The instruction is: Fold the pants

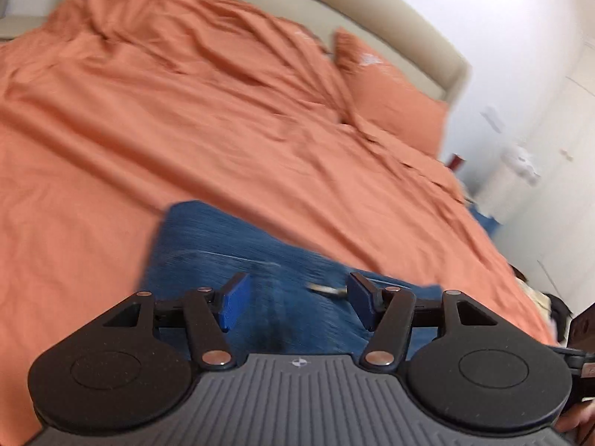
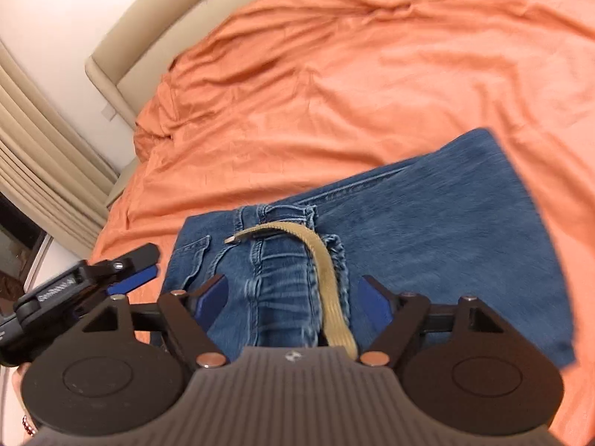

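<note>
Blue jeans (image 2: 427, 223) lie folded on the orange bed cover, waistband toward me, with a tan belt (image 2: 327, 278) trailing across the waistband. My right gripper (image 2: 293, 297) is open just above the waist, the belt between its blue pads, holding nothing. My left gripper (image 1: 293, 301) is open over the same jeans (image 1: 223, 252), which look blurred in its view; the belt tip (image 1: 327, 290) shows between its pads. The left gripper also shows at the left of the right wrist view (image 2: 130, 271), beside the jeans' edge.
The orange bed cover (image 1: 186, 130) is rumpled toward the beige headboard (image 2: 148, 29). An orange pillow (image 1: 390, 85) lies at the head. Beige curtains (image 2: 37, 148) hang at one side; a white cabinet and wall (image 1: 520, 167) stand beyond the other edge.
</note>
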A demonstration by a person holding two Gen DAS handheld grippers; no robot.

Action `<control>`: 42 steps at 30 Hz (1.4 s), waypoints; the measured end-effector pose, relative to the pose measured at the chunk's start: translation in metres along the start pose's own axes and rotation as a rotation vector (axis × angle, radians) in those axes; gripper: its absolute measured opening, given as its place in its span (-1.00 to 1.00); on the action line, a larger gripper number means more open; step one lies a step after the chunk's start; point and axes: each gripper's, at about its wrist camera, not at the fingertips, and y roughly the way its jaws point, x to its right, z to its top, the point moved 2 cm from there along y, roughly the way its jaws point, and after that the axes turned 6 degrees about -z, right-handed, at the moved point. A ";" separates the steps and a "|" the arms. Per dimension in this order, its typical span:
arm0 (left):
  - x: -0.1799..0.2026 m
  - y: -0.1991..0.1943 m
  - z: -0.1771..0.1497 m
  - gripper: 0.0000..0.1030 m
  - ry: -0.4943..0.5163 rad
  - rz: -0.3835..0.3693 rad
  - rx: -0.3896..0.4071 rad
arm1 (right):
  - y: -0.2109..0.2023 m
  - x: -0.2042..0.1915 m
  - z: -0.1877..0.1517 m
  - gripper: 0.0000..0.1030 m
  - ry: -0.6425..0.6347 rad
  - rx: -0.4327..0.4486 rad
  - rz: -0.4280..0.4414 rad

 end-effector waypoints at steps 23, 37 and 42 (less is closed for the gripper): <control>-0.041 -0.021 0.019 0.26 -0.096 0.097 0.117 | 0.017 -0.054 0.049 -0.79 -0.067 -0.036 0.129; -0.018 -0.015 0.013 0.25 -0.013 0.004 0.082 | -0.076 -0.022 0.116 -0.88 -0.054 0.088 -0.069; 0.004 0.002 -0.001 0.23 0.105 -0.009 0.009 | -0.052 0.063 0.092 -0.94 0.079 0.059 -0.198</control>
